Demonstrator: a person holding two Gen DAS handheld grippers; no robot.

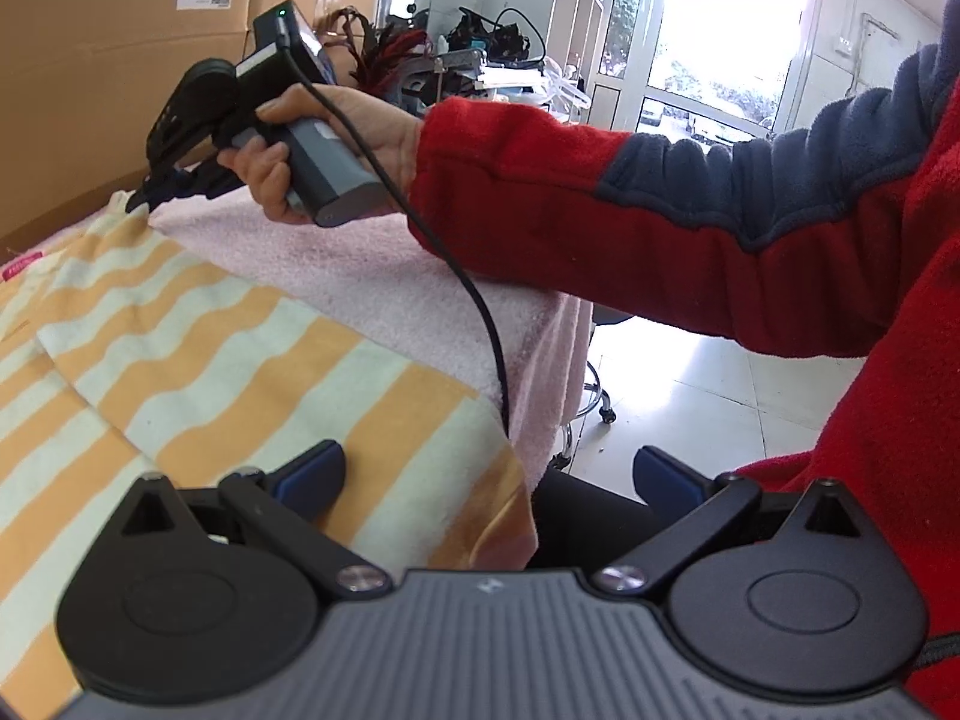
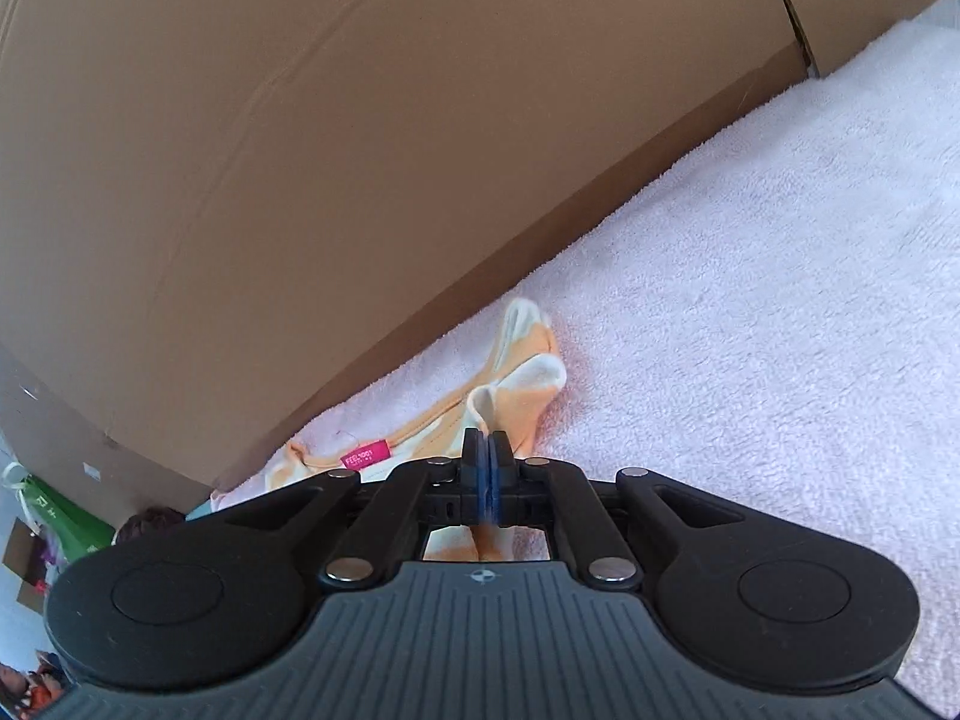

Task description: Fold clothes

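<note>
Pink terry-covered table (image 1: 384, 276), orange-and-white striped garment (image 1: 198, 348) flat on it beside cardboard box (image 2: 300, 150).

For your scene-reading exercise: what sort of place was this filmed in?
Probably a workroom or lab, not a home: big cardboard boxes, a bench cluttered with cables and gear, white shelving, tiled floor.

You're looking at one garment (image 1: 198, 360): orange-and-white striped knit, lying mostly flat on the pink towel surface, a folded layer running diagonally across it. Near corner is drooping over the table's front edge. Far corner (image 2: 528, 372) is bunching up next to the cardboard, pinched and lifting slightly. Pink label (image 2: 365, 455) is showing face-up near that far edge.
</note>
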